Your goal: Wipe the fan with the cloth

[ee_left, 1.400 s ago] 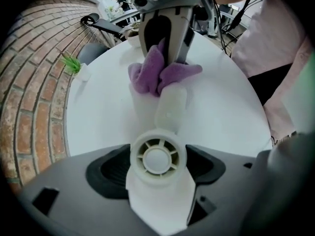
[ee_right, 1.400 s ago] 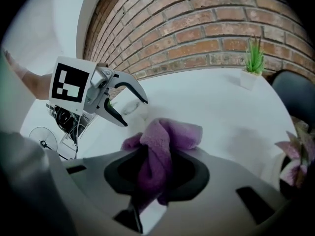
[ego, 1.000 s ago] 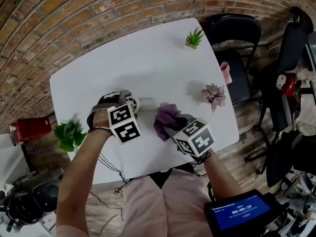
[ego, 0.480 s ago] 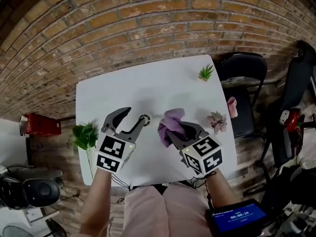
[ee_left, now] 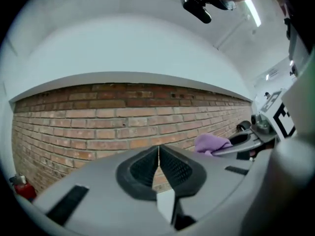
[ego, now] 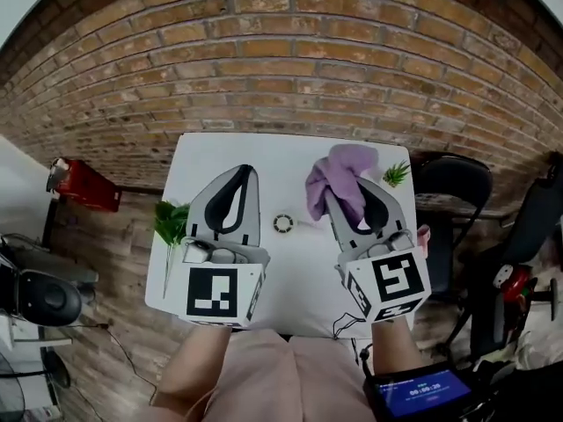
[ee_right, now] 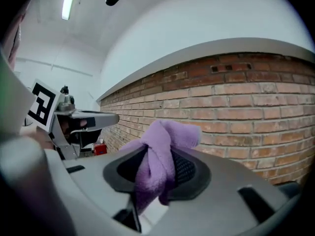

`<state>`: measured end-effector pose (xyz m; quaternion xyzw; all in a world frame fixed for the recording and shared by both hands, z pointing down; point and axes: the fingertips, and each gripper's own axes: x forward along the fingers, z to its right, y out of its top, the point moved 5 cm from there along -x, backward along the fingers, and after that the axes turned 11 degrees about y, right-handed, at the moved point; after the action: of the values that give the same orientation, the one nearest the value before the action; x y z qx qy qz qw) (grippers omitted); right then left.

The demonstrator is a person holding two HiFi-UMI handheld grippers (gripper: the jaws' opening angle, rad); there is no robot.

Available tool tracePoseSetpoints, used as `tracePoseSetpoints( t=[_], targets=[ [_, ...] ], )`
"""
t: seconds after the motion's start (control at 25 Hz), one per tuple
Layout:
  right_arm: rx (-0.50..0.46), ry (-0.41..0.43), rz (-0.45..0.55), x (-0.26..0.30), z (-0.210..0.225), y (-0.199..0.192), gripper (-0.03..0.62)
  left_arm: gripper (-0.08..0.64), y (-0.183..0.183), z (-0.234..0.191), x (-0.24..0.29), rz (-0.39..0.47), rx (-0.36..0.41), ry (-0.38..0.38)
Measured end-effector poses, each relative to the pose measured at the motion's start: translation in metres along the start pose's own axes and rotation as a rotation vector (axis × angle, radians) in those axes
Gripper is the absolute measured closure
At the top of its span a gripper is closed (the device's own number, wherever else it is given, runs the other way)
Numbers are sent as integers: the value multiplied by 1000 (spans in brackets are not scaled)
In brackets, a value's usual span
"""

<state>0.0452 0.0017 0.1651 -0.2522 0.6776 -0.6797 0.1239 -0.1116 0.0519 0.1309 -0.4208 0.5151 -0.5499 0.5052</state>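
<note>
Head view puts the small round fan (ego: 282,223) on the white desk (ego: 290,161) between the 2 claws, nearer the left claw (ego: 247,174), just closed empty; the right claw (ego: 354,197) pinches the purple cloth (ego: 339,170).

The head view looks steeply down on the table (ego: 290,161), with the wall (ego: 290,60) at the top and both grippers close under the lens. The left gripper view sits just behind the left gripper (ee_left: 158,154) and faces level at that same wall, catching the right gripper (ee_left: 236,142) and the cloth (ee_left: 211,142) at its right edge. The right gripper view likewise looks along its own jaws at the wall, perhaps slightly rolled, with the left gripper at its left edge.
</note>
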Motion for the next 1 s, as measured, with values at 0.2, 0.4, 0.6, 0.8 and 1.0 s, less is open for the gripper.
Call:
tracePoseSetpoints(
  t=[0.2, 0.4, 0.6, 0.8, 1.0],
  targets=[
    [-21, -4, 22, 7, -10, 4, 476, 543, 15, -4, -6, 57, -3, 32],
    [-37, -11, 29, 8, -12, 8, 477, 543, 15, -5, -12, 45, 8, 30],
    [-29, -1, 38, 8, -18, 11, 477, 543, 18, -7, -12, 48, 20, 19],
    [-33, -2, 38, 10, -20, 13, 477, 543, 19, -8, -13, 45, 23, 15],
    [-33, 2, 34, 12, -21, 11, 476, 543, 17, -8, -12, 45, 31, 12]
  ],
)
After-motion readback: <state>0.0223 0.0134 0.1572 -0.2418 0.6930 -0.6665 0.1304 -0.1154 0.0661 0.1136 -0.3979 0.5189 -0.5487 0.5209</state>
